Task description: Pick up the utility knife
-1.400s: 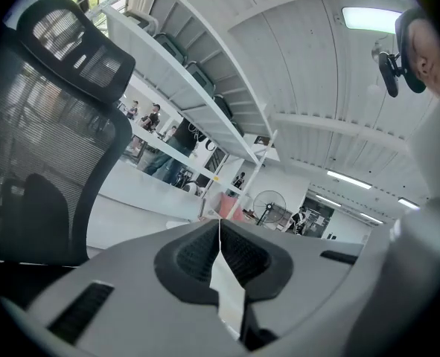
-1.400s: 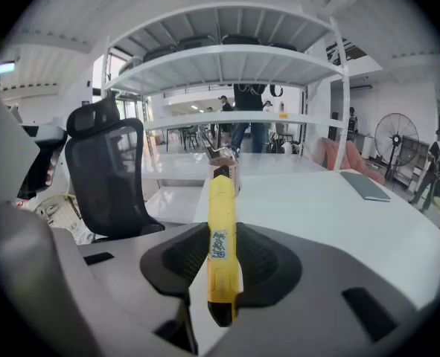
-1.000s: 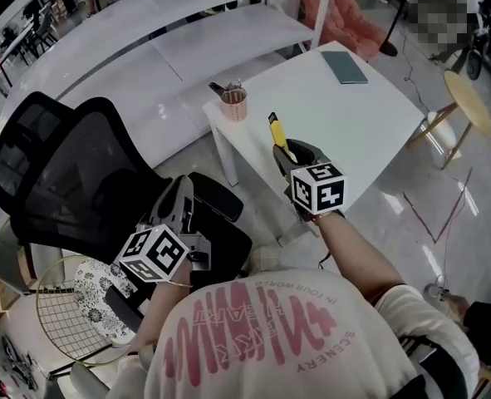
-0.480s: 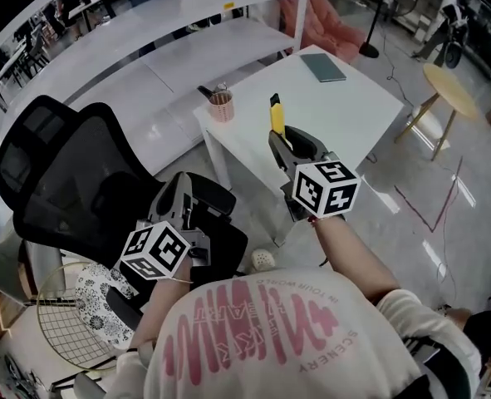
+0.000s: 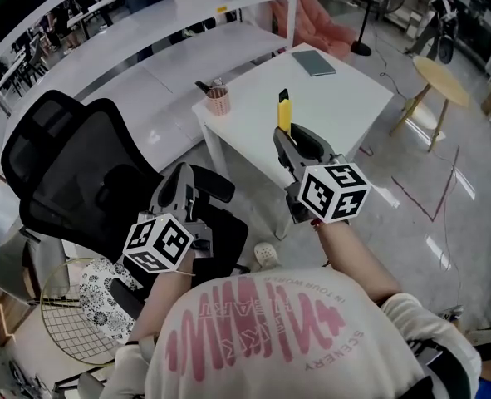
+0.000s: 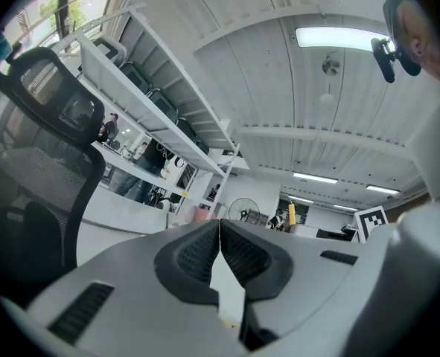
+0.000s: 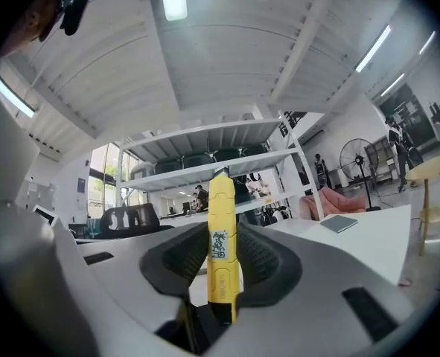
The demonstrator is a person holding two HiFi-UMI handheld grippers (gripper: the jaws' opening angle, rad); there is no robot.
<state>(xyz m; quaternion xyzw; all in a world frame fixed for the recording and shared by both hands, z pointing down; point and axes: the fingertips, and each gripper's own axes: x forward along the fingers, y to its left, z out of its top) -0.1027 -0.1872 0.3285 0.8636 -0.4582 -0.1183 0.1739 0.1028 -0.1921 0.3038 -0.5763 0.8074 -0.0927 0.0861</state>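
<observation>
The yellow utility knife stands upright between the jaws of my right gripper, which is shut on it and holds it level above the near edge of the white table. Its tip sticks out past the jaws. My left gripper is shut with nothing in it, and it hovers over the black office chair, well to the left of the table.
On the table stand a pink pen cup near the left corner and a dark notebook at the far side. White shelving runs behind. A round wooden stool stands at the right, a wire rack at lower left.
My right gripper has risen with the knife in it and come off the table toward me. My left gripper has drifted slightly up and right. The head view has swung.
</observation>
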